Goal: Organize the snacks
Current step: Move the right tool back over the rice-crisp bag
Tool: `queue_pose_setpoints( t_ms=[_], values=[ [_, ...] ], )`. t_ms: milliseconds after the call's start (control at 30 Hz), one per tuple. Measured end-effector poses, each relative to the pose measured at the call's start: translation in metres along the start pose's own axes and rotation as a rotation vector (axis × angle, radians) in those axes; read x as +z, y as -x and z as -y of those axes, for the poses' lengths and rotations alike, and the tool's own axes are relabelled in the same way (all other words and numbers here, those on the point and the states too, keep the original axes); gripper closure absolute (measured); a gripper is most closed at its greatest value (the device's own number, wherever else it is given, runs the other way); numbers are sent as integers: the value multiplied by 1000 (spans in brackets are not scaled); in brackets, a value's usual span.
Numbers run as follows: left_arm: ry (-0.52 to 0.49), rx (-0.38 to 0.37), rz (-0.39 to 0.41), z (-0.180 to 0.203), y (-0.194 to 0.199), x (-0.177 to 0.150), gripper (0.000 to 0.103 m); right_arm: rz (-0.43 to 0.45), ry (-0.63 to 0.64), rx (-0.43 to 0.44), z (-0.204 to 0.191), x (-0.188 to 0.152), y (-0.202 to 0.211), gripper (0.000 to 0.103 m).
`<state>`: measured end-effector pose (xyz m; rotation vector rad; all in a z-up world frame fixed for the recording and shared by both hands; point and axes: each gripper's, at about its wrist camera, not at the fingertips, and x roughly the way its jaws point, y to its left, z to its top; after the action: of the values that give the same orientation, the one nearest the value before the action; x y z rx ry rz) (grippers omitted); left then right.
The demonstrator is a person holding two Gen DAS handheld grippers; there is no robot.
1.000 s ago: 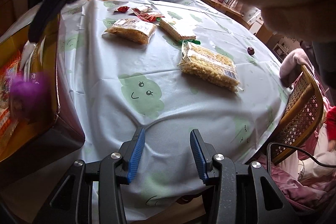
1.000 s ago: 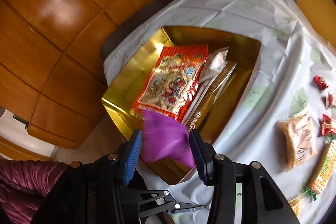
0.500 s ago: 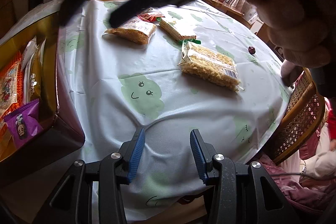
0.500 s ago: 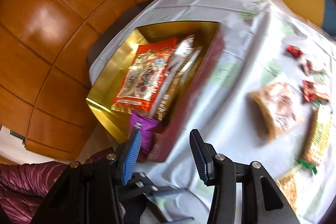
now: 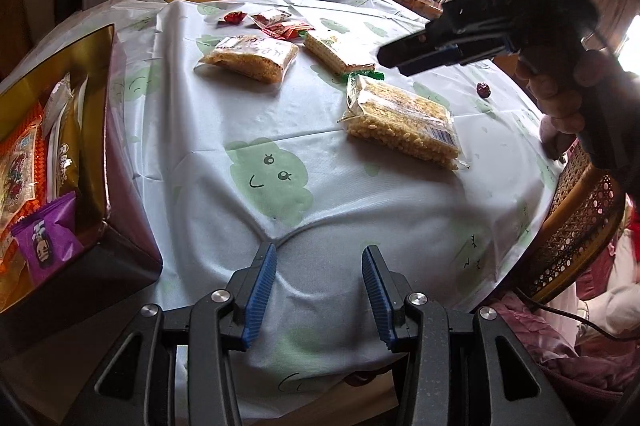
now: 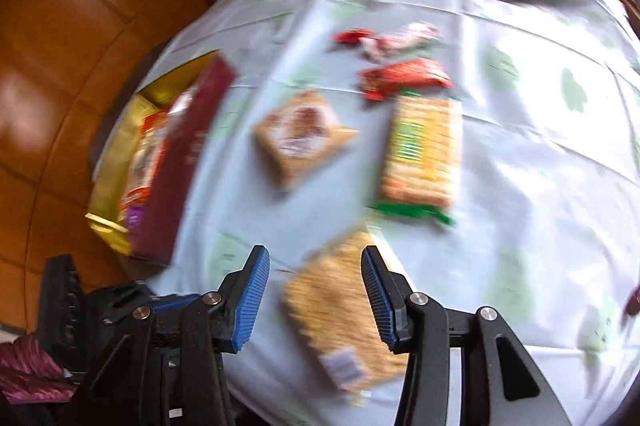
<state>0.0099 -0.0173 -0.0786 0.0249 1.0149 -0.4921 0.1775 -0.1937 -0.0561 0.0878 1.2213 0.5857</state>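
A round table (image 5: pixel 320 210), covered in a pale cloth printed with green smiling clouds, fills both views. At its left edge sits an open gold-lined box (image 5: pixel 102 130) with dark red outer walls. It already holds several packets: an orange one (image 5: pixel 18 162), a couple of slim gold and silver ones standing on edge, and a purple one (image 5: pixel 46 238) at the near corner. By my judgement the sorting is partly done, with more left on the cloth than in the box.

Still loose on the table, largest first: a clear pack of puffed rice bars (image 5: pixel 400 122) at centre right, a second rice pack (image 5: pixel 250 56) farther off to the left, and a wafer pack with green ends (image 5: pixel 338 54) between them. Beyond these lie a few small red candies (image 5: pixel 276 22) near the far edge, and one dark red sweet (image 5: pixel 483 89) alone at the right.

The left gripper (image 5: pixel 316 290) hovers low over the near edge of the table, jaws wide and empty. The right gripper (image 6: pixel 316 290) is also spread wide with nothing in it (its view is blurred); it hangs above the nearest rice pack, which looks like the next pick.
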Motion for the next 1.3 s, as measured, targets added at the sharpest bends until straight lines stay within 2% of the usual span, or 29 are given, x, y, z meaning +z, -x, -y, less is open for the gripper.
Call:
queue_pose_setpoints(
  t_ms=[200,300,500,767,867,1000,1233,1300],
  values=[
    [-30,42,-17,6,-1,2,58,1,-127,-51,43,-5,-6,52],
    [-32,62,-30,9,-1,6,58,-26,-122,-71,46,-4,-12,52],
    [1,47,-16,9,6,31,58,-52,-97,-96,46,-2,-19,51],
    [5,102,-7,4,7,83,58,-54,-80,-109,42,-4,-17,51],
    [21,131,-22,-5,1,105,58,-71,-70,-118,40,-4,-21,43],
    [33,157,-44,-15,-9,131,58,-74,-74,-121,41,-3,-21,42],
    [-29,174,-41,-27,-32,187,58,-74,-54,-146,41,-4,-19,42],
    [-62,180,-38,-27,-40,202,61,-74,-59,-148,40,-5,-19,42]
  ],
)
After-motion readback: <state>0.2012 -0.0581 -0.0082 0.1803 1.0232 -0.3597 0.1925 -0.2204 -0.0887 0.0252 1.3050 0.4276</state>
